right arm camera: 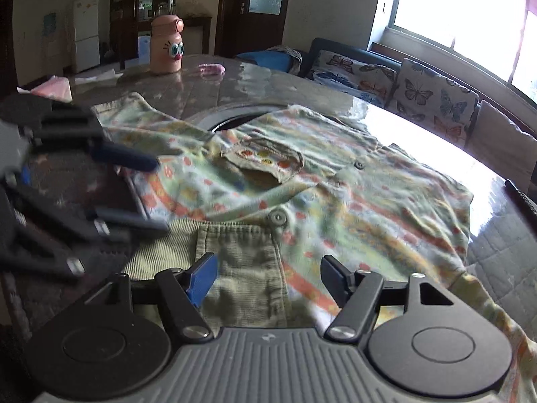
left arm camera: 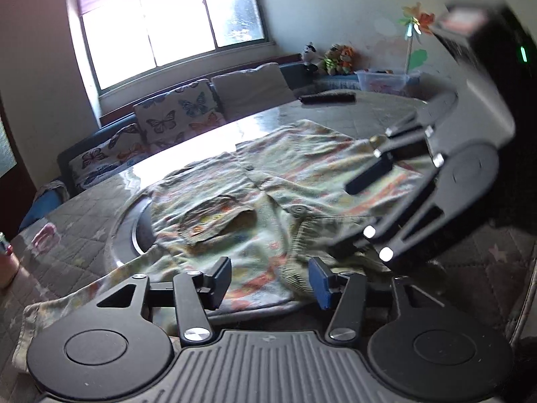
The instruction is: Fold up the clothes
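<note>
- We see a soft printed shirt (right arm camera: 302,181) with a ribbed olive collar spread on the round, glossy table (right arm camera: 214,87).
- Our left gripper (left arm camera: 270,280) and right gripper (right arm camera: 268,278) hover at its near edge, jaws wide, holding nothing.

left gripper (left arm camera: 271,280) with jaws apart, holding nothing, right gripper (right arm camera: 268,280) also spread wide, empty, both low, close together
</note>
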### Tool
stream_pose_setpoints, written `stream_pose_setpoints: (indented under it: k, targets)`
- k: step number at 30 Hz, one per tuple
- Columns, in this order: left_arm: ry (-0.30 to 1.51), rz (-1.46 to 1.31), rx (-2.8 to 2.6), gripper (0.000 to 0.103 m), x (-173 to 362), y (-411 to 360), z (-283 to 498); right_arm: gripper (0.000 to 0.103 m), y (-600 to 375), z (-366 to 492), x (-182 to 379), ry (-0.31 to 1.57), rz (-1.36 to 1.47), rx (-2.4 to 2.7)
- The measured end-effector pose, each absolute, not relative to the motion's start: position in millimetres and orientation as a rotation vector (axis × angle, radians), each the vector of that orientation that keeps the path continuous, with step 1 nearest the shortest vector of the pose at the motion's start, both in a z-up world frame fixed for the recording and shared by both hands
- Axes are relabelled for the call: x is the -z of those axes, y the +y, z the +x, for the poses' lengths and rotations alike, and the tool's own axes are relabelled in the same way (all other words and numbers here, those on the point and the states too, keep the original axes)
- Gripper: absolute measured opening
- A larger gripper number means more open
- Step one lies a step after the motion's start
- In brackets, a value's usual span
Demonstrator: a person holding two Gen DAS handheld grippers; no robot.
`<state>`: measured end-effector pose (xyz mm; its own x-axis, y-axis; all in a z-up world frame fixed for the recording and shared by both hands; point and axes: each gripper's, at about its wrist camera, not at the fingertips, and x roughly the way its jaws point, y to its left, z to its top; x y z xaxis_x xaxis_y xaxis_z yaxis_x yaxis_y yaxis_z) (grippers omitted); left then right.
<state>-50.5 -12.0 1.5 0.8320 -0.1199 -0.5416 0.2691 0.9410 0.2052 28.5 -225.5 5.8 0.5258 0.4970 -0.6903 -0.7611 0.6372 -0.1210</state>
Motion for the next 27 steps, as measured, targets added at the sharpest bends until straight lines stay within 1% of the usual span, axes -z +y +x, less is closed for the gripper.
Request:
stream_pose_setpoints:
  k: [2,4,6,11,15,18,20,21,25,27]
  targets:
    - [0.552,0.25,0.173,0.06,-5.7,0.4,-54.0,0.071,-228.4,26.7,-4.5,0.661,-0.423,-0.775]
    - [0.562,0.201,0.123,0.065,-9.1,19.7,-55.1,0.074,-229.8,27.4,-4.5,0.666,-0.414,-0.771]
    - [0.569,0.166,0.059,0.071,-10.7,40.1,-56.1,0.075,-231.3,28.7,-3.5,0.671,-0.402,-0.766]
    - [0.592,0.098,-0.179,0.078,-12.1,95.8,-49.2,0.077,-231.3,29.4,-3.2,0.674,-0.403,-0.765]
    - [0.631,0.074,-0.415,0.078,-4.8,144.0,-34.7,0.078,-231.5,30.6,-2.7,0.676,-0.4,-0.763]
    - [0.673,0.049,-0.495,0.077,3.2,172.3,-25.5,0.079,-231.5,30.7,-2.8,0.678,-0.4,-0.761]
    - [0.699,0.033,-0.517,0.077,8.9,186.7,-21.3,0.08,-231.4,31.0,-3.0,0.68,-0.401,-0.76]
    - [0.7,0.039,-0.52,0.079,10.0,190.2,-19.0,0.08,-231.2,31.4,-3.2,0.681,-0.403,-0.76]
    - [0.695,0.086,-0.526,0.08,12.7,199.7,-7.9,0.081,-230.0,32.2,-3.8,0.685,-0.409,-0.76]
    - [0.7,0.127,-0.537,0.09,14.8,203.9,2.0,0.081,-229.9,32.6,-3.8,0.686,-0.409,-0.761]
